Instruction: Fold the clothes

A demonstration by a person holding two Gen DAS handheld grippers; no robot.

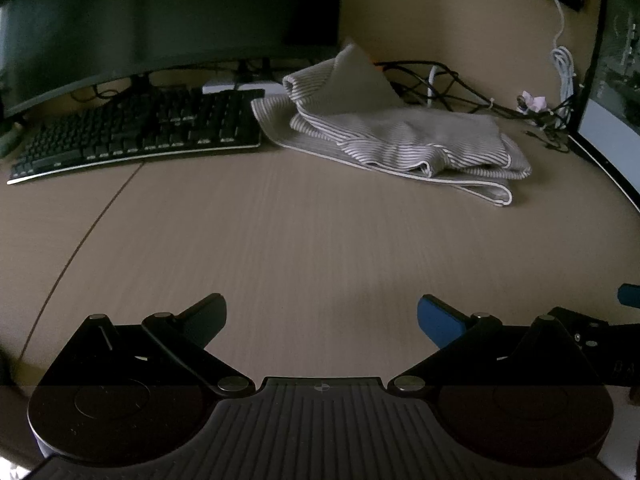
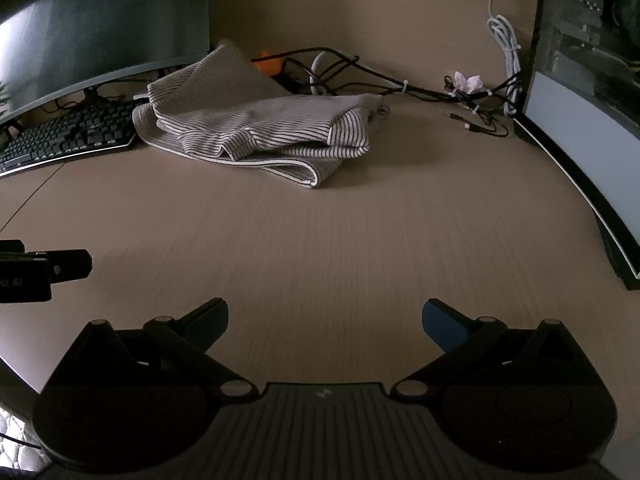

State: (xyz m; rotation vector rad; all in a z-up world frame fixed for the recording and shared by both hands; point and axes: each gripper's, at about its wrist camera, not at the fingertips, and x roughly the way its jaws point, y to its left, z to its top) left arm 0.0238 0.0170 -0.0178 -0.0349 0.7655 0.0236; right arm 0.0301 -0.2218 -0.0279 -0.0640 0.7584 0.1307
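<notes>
A grey-and-white striped garment lies crumpled in a loose heap at the back of the wooden desk, one corner propped up against things behind it. The right wrist view shows the same garment at upper left of centre. My left gripper is open over bare desk, well short of the cloth, with nothing between its fingers. My right gripper is open too, also over bare desk and apart from the garment. Part of the left gripper shows at the left edge of the right wrist view.
A black keyboard sits left of the garment under a dark curved monitor. A second monitor stands on the right. Tangled black cables and a white cable lie behind the cloth.
</notes>
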